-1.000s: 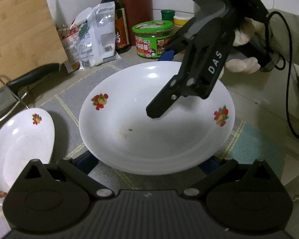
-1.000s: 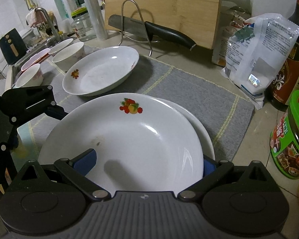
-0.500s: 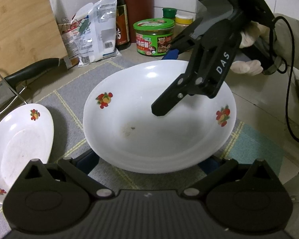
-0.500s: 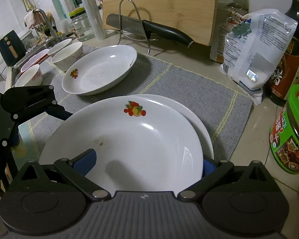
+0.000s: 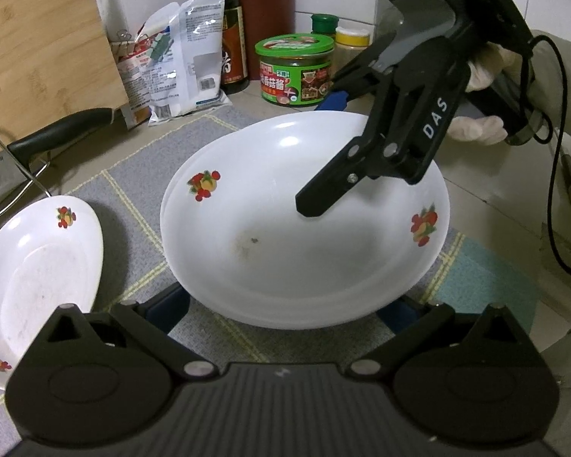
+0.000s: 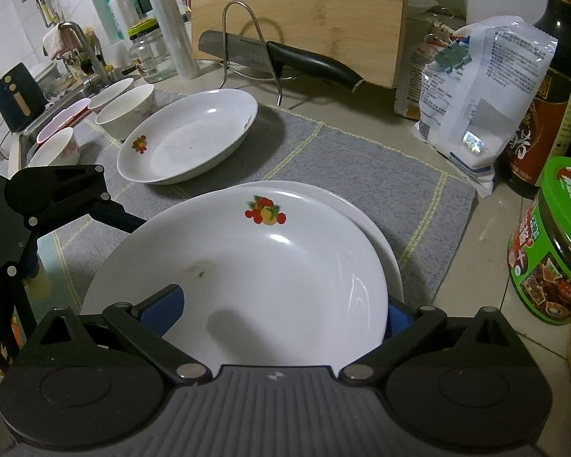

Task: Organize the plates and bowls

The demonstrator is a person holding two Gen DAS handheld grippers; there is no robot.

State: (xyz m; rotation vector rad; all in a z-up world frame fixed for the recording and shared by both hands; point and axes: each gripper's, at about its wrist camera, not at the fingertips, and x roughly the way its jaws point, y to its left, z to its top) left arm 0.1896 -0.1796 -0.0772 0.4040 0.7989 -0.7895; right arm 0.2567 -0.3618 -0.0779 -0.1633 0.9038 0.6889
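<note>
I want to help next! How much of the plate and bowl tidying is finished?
Partly. One fruit-print plate already sits on a lower plate. The left tongs and right tongs are open around that stack. A third plate and the bowls lie apart, not yet stacked.

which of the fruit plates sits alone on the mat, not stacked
The plate nearest the knife rack lies alone on the mat. The other two are stacked between the jaws.
</note>
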